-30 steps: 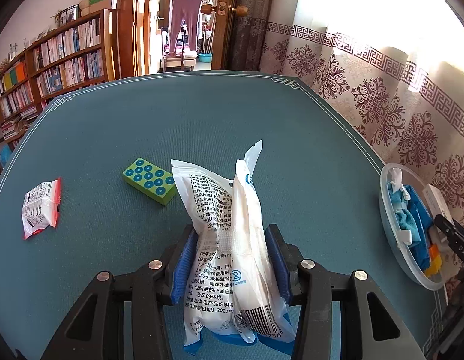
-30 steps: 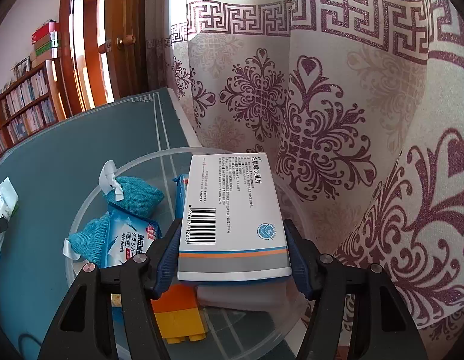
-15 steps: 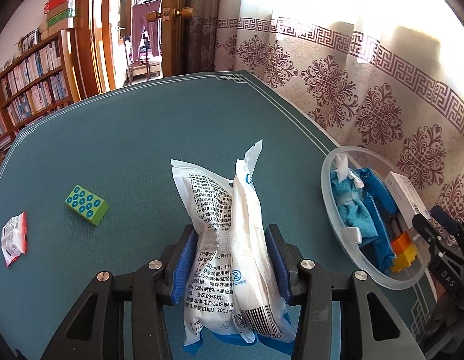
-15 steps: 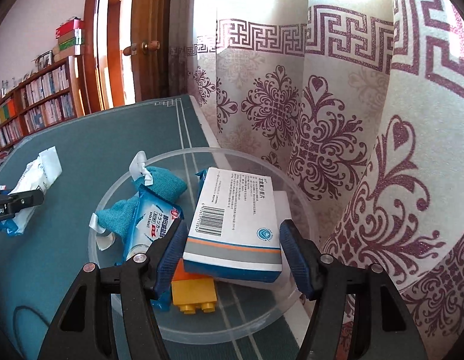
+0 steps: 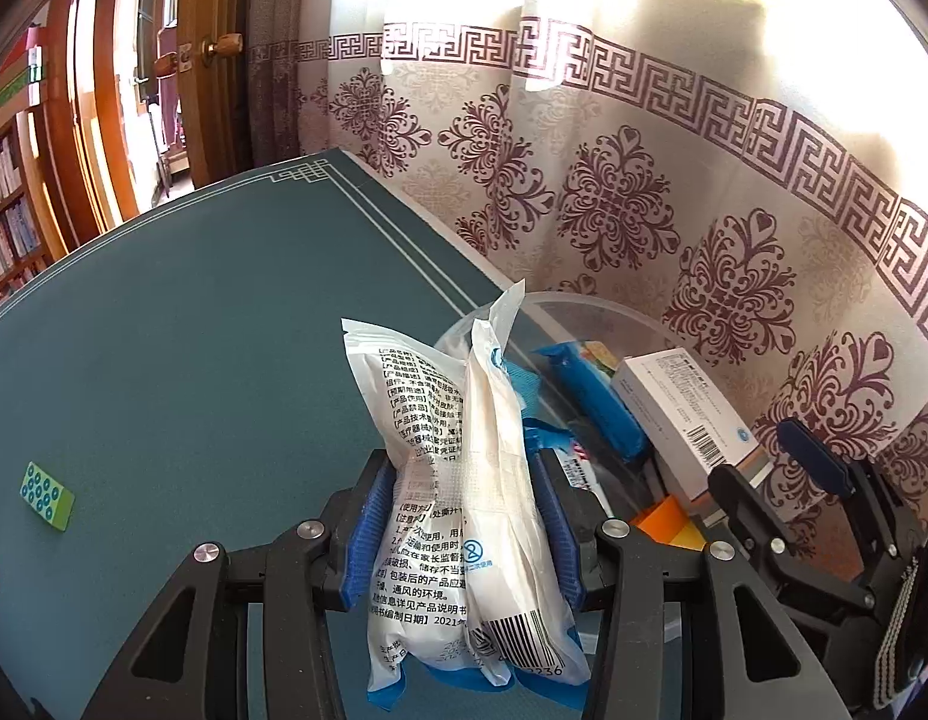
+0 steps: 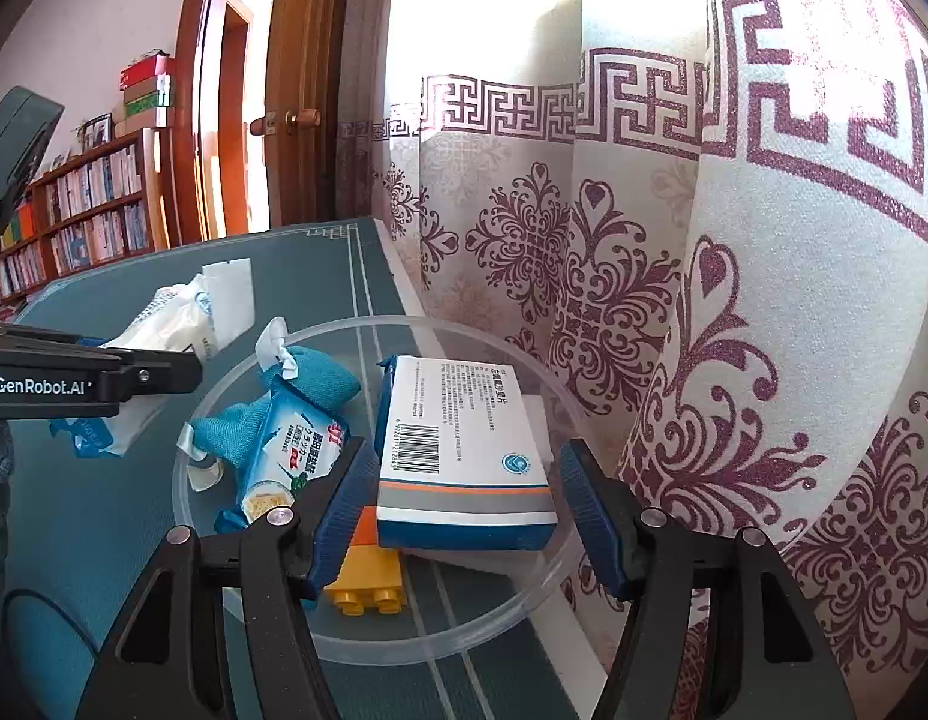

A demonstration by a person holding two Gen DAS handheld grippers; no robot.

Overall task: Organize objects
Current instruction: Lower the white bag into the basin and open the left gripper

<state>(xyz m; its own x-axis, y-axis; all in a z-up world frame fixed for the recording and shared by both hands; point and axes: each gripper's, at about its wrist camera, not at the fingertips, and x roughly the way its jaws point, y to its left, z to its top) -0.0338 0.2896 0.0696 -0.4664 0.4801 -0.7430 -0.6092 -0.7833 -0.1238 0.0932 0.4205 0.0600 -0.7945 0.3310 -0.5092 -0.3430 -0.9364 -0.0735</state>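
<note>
My left gripper (image 5: 458, 516) is shut on a white printed packet (image 5: 452, 480) and holds it upright beside the clear round bowl (image 5: 589, 303). In the right wrist view my right gripper (image 6: 464, 498) is open, its jaws standing apart from the white medicine box (image 6: 464, 450) that lies in the bowl (image 6: 368, 642). The bowl also holds a teal cloth (image 6: 320, 375), a blue biscuit pack (image 6: 290, 450) and a yellow brick (image 6: 368, 579). The left gripper and its packet (image 6: 182, 324) show at the left of that view.
A green studded brick (image 5: 47, 495) lies on the teal table (image 5: 194, 330) at the far left. A patterned curtain (image 5: 673, 210) hangs along the table's right edge, just behind the bowl. Bookshelves (image 6: 86, 210) and a wooden door stand beyond the table.
My right gripper let go of the medicine box in the bowl and drew back. My left gripper carried the packet to the right, up to the bowl.
</note>
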